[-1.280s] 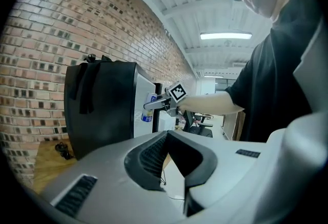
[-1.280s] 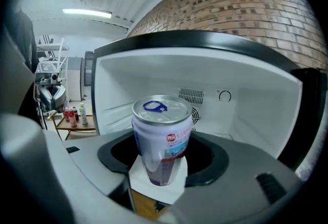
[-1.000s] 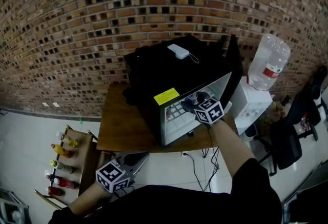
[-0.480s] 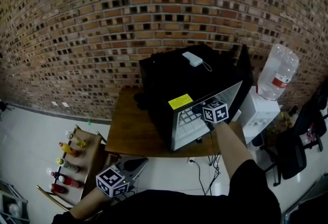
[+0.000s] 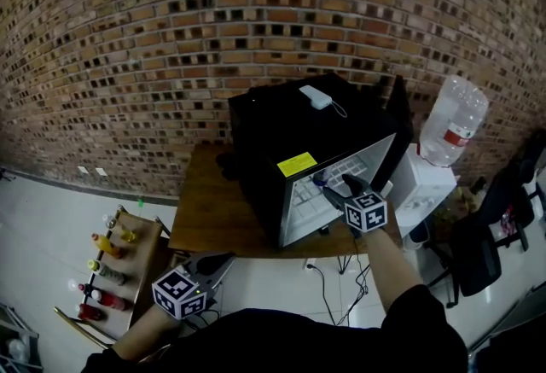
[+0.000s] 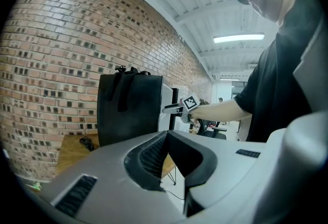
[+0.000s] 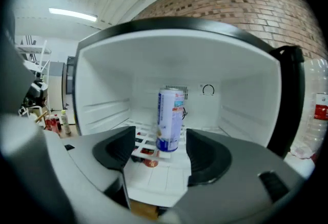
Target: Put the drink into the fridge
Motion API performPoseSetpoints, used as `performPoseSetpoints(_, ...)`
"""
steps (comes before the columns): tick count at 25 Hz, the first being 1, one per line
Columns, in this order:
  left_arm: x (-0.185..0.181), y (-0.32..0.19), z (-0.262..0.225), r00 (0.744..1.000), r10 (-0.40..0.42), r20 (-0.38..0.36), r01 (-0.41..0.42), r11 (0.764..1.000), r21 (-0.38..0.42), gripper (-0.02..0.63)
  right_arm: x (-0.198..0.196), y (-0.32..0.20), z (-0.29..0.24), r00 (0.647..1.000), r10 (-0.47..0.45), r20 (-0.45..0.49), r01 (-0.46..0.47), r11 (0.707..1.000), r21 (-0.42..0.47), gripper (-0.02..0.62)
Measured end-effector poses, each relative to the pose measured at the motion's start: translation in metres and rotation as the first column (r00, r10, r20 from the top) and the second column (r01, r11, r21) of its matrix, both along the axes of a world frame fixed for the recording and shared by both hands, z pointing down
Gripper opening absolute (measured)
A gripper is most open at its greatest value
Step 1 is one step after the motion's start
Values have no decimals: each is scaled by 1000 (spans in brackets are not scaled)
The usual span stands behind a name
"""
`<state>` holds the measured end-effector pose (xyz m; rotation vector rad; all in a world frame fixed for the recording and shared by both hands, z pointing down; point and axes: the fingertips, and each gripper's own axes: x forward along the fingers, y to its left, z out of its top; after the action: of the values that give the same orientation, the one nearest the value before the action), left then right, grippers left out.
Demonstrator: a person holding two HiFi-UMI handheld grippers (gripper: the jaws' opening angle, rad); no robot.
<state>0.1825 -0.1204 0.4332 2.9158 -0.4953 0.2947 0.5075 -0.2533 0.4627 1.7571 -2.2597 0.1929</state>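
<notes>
A tall blue-and-white drink can (image 7: pixel 170 118) stands upright on the white wire shelf inside the black mini-fridge (image 5: pixel 290 141). The fridge's door (image 5: pixel 394 119) hangs open to the right. My right gripper (image 5: pixel 333 183) is at the fridge mouth, just in front of the can. Its jaws are opening, and in the right gripper view the right gripper (image 7: pixel 160 137) has both pads clear of the can's sides. My left gripper (image 5: pixel 212 265) hangs low below the table's front edge, shut and empty. From the left gripper view the left gripper (image 6: pixel 166 138) looks toward the fridge's side.
The fridge sits on a wooden table (image 5: pixel 209 209) against a brick wall. A small white device (image 5: pixel 315 96) lies on top of the fridge. A water dispenser bottle (image 5: pixel 452 119) stands to the right. A wooden rack of bottles (image 5: pixel 111 265) stands on the floor at the left, and office chairs (image 5: pixel 478 247) at the right.
My right gripper has drawn back from inside the fridge toward the person. The can stays on the shelf. The left gripper stays low.
</notes>
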Motion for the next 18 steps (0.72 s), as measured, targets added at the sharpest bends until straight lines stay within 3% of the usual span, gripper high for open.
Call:
performPoseSetpoints(3,-9,-7,2,999,-28,-22,27,999,-18,-2,-24,61,7,998,-66,19,67,998,-16,320)
performPoseSetpoints(6,-18,-14,4,998,-41,-43,40,999,-24,-2,-81,115,6,969,-208,137,207,978,19,215)
performPoseSetpoints(9,-25,-15,6,997,-45,-56,43,999,-31,-2,-144,159,-2,912,-316,260,300,949,101,32)
performPoseSetpoints(10,-28,-15,7,997,-48,-58,46,998,-35,-2,-162,170,-4,894,-343,289,320,939,124,3)
performPoseSetpoints(14,-41,-16,10,996,-63,-64,61,998,-33,-2,-216,193,2,824,-415,387,377,910,174,-11)
performPoseSetpoints(18,-53,-11,13,994,-84,-73,82,996,-38,-2,-239,192,11,815,-448,368,417,894,164,-8)
